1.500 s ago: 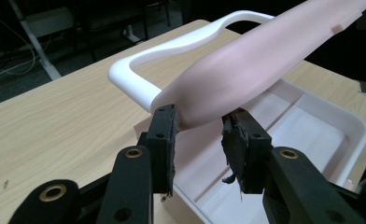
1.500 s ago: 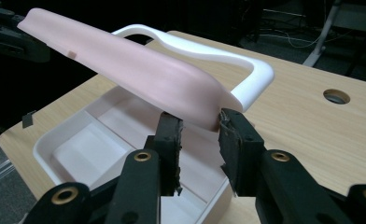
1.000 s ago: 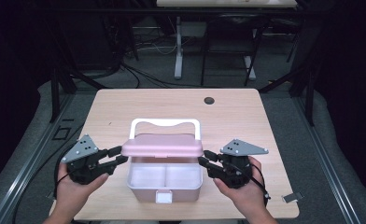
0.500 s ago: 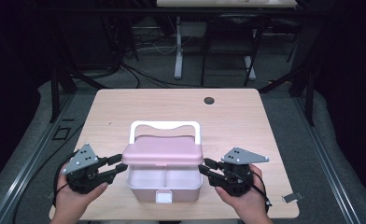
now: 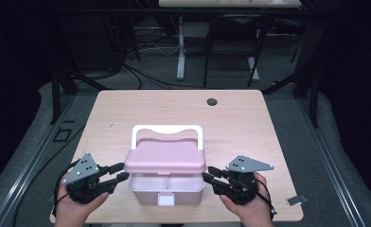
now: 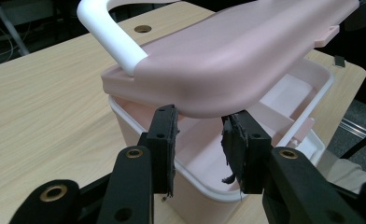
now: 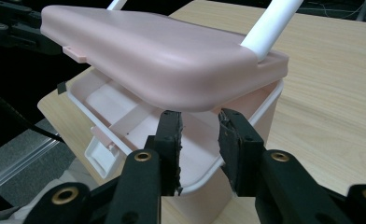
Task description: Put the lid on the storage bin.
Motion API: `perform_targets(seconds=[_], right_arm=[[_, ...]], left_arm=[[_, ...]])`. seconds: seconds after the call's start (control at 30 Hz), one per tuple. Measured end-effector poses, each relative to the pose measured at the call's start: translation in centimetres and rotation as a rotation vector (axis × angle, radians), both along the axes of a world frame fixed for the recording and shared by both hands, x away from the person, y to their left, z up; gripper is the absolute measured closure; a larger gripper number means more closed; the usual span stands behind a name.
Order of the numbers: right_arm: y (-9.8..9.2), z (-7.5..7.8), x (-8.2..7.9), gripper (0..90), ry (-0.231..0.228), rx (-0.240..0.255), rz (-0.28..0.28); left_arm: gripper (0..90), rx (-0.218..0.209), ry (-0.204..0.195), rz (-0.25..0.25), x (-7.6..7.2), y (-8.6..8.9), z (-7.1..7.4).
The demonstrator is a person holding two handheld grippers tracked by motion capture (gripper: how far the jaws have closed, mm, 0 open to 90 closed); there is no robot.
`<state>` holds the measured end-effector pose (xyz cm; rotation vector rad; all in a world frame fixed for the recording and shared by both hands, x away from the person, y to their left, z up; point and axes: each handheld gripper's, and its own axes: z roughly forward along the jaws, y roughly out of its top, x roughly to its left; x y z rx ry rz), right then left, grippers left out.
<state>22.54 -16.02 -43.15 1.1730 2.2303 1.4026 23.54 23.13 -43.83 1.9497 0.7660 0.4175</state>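
Note:
A pale pink box (image 5: 145, 191) with divided compartments stands near the table's front edge. Its pink lid (image 5: 165, 158) hovers a little above the rim, tilted, with the white handle (image 5: 167, 128) lying back behind it. My left gripper (image 5: 121, 171) is at the lid's left end and my right gripper (image 5: 208, 174) at its right end. Each is open, its tips just under the lid's edge. In the left gripper view the lid (image 6: 232, 60) sits over my jaws (image 6: 200, 123), with the box wall (image 6: 195, 196) below. The right gripper view shows the same, lid (image 7: 158, 51) above gripper (image 7: 200, 119).
The wooden table (image 5: 269, 142) has a round black hole (image 5: 212, 101) near its far edge. A small metal clip (image 5: 295, 200) lies at the front right corner. Dark floor, cables and desk legs lie beyond the table.
Both hands have drawn back toward the front edge and sunk slightly. The lid has come down closer to the box rim between them.

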Motion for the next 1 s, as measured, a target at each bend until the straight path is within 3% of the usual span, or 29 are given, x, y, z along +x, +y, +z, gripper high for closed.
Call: perform_targets(seconds=[0.67,1.0], right_arm=[[-0.5,-1.1,-0.9,69.4,0.026,0.008,0.01],[-1.2,-1.2,-1.1,68.9,0.033,0.024,-0.006]], left_arm=[[67.4,-0.009,0.043,-0.012,-0.6,0.4,-1.0],[66.3,0.022,0.078,-0.02,-0.8,0.6,-1.7]])
